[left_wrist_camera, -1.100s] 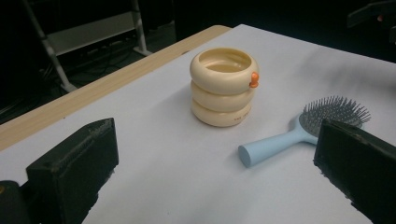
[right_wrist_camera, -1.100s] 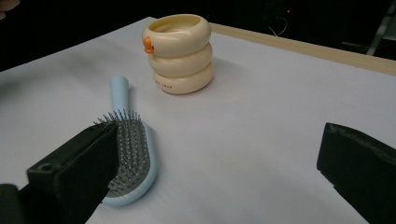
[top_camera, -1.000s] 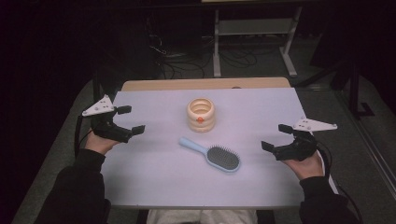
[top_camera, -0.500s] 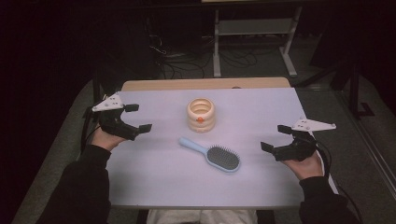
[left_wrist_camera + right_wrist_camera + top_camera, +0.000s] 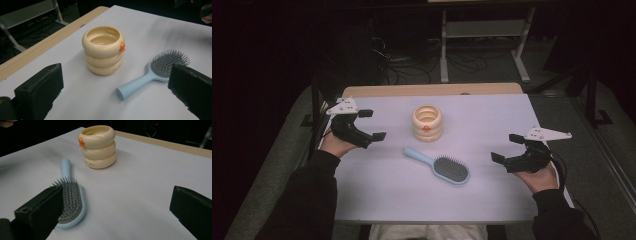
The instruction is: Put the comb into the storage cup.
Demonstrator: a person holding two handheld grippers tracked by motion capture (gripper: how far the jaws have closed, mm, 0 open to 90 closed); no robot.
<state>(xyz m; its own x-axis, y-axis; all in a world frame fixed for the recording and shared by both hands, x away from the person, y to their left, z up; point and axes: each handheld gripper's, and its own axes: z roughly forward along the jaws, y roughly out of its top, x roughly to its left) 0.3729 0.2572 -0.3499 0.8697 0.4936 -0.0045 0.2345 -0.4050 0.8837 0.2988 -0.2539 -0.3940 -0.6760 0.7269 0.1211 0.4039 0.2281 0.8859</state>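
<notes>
Hairbrush (image 5: 439, 165) lay bristles-up mid-table (image 5: 377, 200), just beside cream ringed holder (image 5: 427, 123).
Left gripper (image 5: 372, 125) and right gripper (image 5: 507, 147) both released, flanking. Left gripper view showed holder's small lettering (image 5: 115, 70).

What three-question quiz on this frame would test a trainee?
1. True or false: the left claw is shut on the hairbrush.
2. Which way do the hairbrush bristles face? A) up B) down C) sideways
3. Fill in: the small orange knob sits on the cream ringed ____.

Key: 1 false, both it and the right claw are open, holding nothing and off the brush; 2 A; 3 cup.
</notes>
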